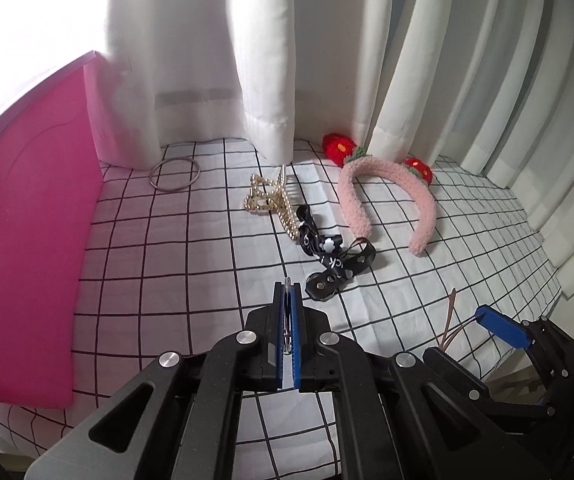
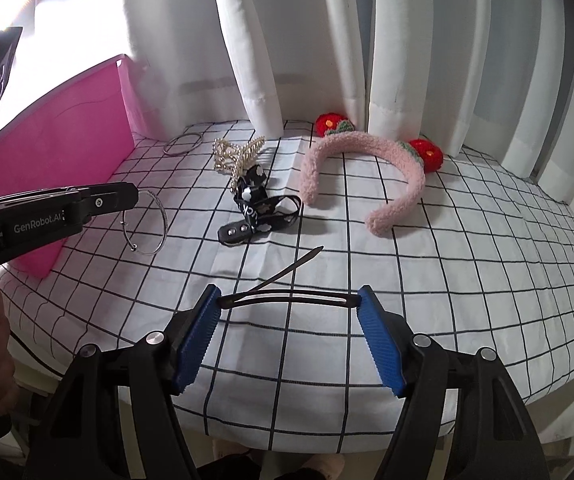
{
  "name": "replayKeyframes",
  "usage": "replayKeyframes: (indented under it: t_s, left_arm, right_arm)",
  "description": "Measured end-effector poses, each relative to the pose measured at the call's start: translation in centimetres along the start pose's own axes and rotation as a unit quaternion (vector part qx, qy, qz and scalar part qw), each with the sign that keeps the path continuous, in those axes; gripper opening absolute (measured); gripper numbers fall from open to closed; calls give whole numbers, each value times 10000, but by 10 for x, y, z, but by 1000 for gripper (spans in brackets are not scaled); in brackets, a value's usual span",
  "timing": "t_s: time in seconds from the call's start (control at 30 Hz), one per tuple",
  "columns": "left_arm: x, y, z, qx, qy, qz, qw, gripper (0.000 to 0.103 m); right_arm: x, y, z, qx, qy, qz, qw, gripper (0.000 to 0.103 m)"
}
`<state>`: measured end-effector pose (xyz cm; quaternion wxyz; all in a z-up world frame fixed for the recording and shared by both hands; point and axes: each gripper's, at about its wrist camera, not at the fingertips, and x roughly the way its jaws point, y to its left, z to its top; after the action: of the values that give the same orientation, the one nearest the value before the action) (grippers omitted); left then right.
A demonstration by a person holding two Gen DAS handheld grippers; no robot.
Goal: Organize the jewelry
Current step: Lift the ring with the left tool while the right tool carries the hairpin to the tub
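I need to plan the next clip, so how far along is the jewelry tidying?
Nothing looks sorted yet. In hand: left gripper shut on a thin bangle; right gripper spans a hair clip. Still lying on the checked cloth: ring bangle, pearl claw clip, black strap, pink headband.

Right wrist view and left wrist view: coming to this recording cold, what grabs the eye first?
The fluffy pink headband with red knitted flowers, lying at the back of the checked cloth near the white curtains. Next, the bright pink box at the cloth's left edge. Up close, the right gripper holds a dark hair clip end to end between its jaws, while the left gripper is shut on a thin silver bangle.
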<state>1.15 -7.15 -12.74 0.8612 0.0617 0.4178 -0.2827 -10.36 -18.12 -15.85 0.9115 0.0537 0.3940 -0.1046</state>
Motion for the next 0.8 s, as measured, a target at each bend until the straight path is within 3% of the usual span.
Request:
replayKeyframes:
  t_s: [0.43, 0.8]
  left_arm:
    - [-62, 5, 50, -284, -747, 239, 9965, 3]
    - [-129, 38, 91, -712, -1527, 870, 9818, 3]
  right_arm:
    - [-38, 7, 68, -540, -689, 287, 9957, 67]
    - [-61, 57, 149, -1284, -1473, 964, 9760, 67]
